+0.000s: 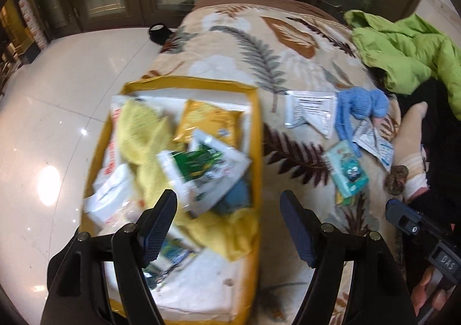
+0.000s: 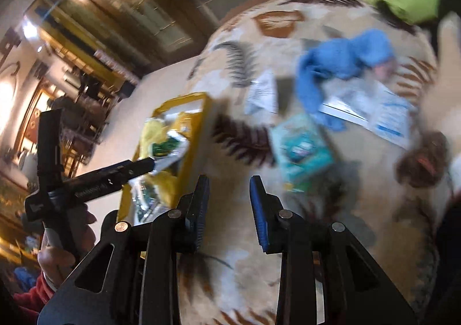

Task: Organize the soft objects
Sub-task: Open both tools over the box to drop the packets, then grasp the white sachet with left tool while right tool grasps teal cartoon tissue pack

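blanket (image 1: pixel 245 45) fills frame centre | yellow box (image 1: pixel 256 134) lower left, nearly full | blue knit toy (image 1: pixel 360 106) right of centre, lying on packets | left gripper (image 1: pixel 230 227) spread, empty | right gripper (image 2: pixel 229 209) part-open, empty | risk: toy's limb drags packets along

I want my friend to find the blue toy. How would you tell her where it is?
Look at the leaf-patterned blanket, to the right of the yellow box. Among the flat packets there lies the blue toy, just below the green jacket. It is the only fuzzy, knitted thing there, with long dangling limbs.
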The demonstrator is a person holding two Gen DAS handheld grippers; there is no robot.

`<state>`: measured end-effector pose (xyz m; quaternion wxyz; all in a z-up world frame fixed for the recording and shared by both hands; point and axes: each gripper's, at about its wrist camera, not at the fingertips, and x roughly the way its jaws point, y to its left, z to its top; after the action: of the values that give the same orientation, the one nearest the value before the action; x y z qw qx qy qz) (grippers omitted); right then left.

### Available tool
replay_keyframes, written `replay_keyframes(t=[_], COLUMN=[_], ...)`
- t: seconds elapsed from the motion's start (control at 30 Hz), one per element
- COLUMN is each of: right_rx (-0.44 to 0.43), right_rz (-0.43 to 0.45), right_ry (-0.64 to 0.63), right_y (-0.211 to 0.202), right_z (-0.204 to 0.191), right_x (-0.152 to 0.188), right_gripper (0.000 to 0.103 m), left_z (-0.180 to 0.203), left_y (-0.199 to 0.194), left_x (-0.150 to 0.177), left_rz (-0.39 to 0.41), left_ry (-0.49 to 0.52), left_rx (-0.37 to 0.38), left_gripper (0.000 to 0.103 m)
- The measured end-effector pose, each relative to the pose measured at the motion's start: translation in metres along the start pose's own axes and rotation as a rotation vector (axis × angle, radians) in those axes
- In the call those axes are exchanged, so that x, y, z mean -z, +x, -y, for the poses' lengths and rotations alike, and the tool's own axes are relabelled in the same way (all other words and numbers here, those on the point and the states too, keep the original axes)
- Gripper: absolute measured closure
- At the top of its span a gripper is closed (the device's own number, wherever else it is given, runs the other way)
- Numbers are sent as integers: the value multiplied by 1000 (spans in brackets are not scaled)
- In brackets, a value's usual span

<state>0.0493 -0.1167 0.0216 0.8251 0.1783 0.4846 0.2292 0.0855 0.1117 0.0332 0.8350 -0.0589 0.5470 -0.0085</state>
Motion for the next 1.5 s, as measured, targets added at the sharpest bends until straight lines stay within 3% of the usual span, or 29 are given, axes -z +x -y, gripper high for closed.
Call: replay_keyframes(t=[0.33, 0.77, 0.9, 1.1, 1.5], right_rx=[39, 39, 44, 96, 94], right_rz=[25, 31, 41, 9, -36], right_ry=[114, 162, 170, 93, 36], right_y=[-20, -19, -18, -4, 26], right_z=[52, 68, 69, 60, 51], right_x=[12, 14, 12, 6, -11], right_gripper=[74, 74, 55, 55, 55], left_z=[43, 73, 76, 84, 96], left_y=[18, 37, 41, 57, 89], left_x=[-14, -18, -28, -54, -80], left_rz=[-34, -60, -56, -85, -97], left_ry=[55, 90, 78, 51, 30], left_rx=[34, 42, 55, 81, 95], left_gripper=[29, 29, 29, 29, 29])
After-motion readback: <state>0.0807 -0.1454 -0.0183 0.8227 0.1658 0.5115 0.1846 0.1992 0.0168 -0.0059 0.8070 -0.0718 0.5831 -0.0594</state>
